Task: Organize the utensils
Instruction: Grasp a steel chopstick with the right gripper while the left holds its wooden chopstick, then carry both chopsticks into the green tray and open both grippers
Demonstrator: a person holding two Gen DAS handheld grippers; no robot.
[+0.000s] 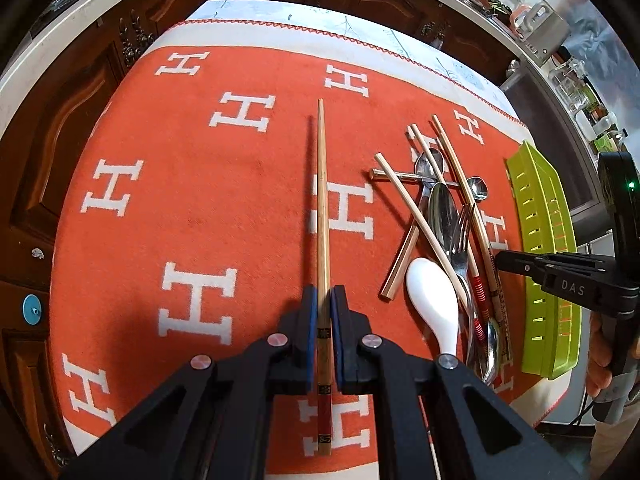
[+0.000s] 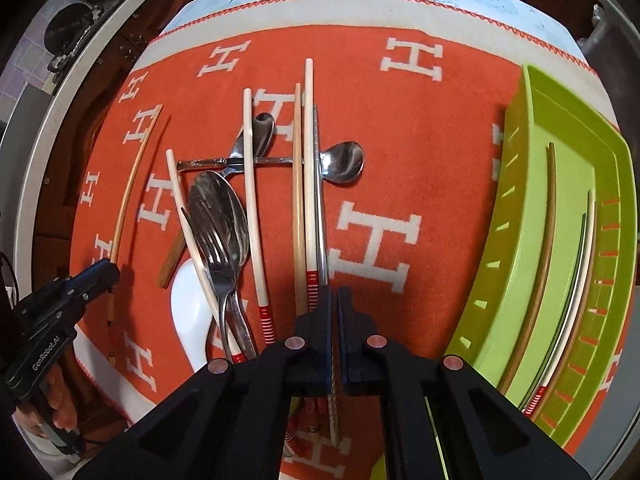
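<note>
On the table's orange cloth (image 1: 240, 184), our left gripper (image 1: 324, 320) clamps a wooden chopstick (image 1: 322, 200); our right gripper (image 2: 334, 312) grips a metal chopstick (image 2: 320, 200) from the pile (image 2: 224, 216). Next, we judge, both go right into the green tray (image 2: 520, 184).

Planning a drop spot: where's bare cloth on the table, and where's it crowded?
Free: orange H-patterned cloth left of the wooden chopstick held in the left tongs; also the strip between the utensil pile and the green slotted plastic tray. Crowded: the pile itself.
</note>
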